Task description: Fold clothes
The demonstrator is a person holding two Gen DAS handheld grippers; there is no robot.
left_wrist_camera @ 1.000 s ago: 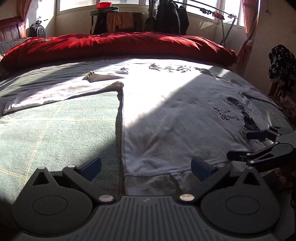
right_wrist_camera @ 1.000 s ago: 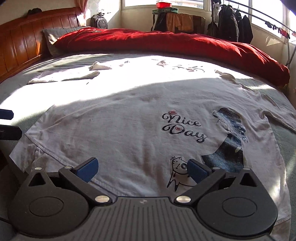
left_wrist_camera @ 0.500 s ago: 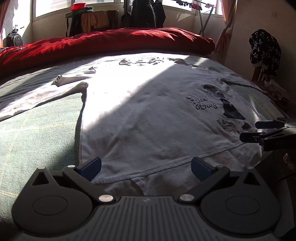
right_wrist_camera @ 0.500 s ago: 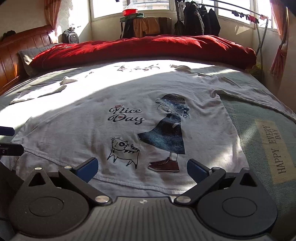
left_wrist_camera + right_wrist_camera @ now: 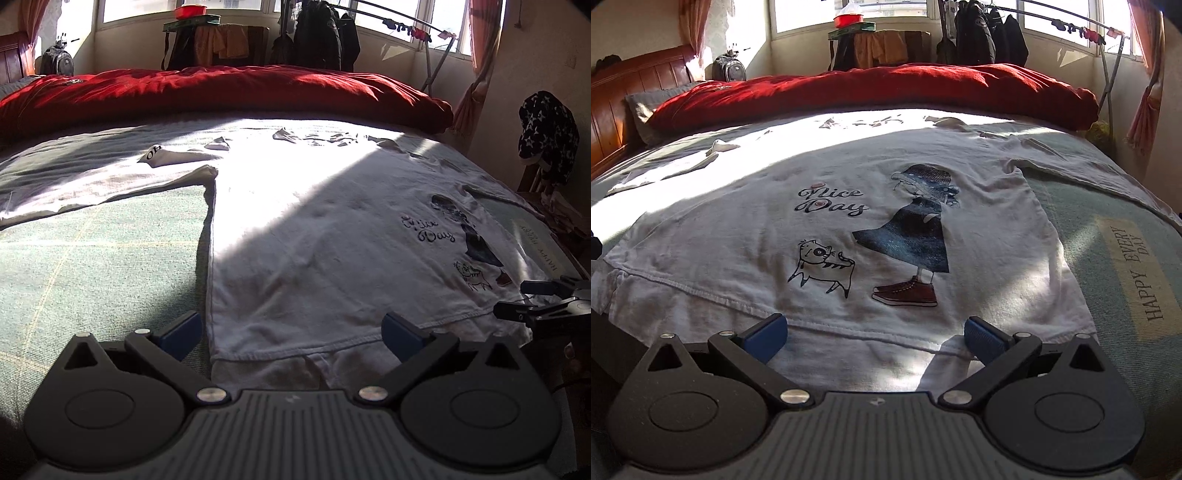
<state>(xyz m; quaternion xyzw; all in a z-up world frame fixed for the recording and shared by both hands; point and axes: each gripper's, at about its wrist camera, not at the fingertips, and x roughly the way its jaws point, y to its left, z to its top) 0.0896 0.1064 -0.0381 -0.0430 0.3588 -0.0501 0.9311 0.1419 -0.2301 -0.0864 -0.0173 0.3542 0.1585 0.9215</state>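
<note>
We saw that the left tool [image 5: 291, 332] had a grey ribbed body, two black rounded housings with round caps, silver screws at the pivots, and black arms ending in blue pads [image 5: 180, 329]. The right tool [image 5: 875, 334] looked the same, with its own blue pads [image 5: 984, 338].

White T-shirt [image 5: 746, 236] printed with black "Nice Day" script, striped cat, navy-skirted figure in maroon sneakers. Green plaid bedspread [image 5: 92, 258]; red duvet [image 5: 871, 92].
</note>
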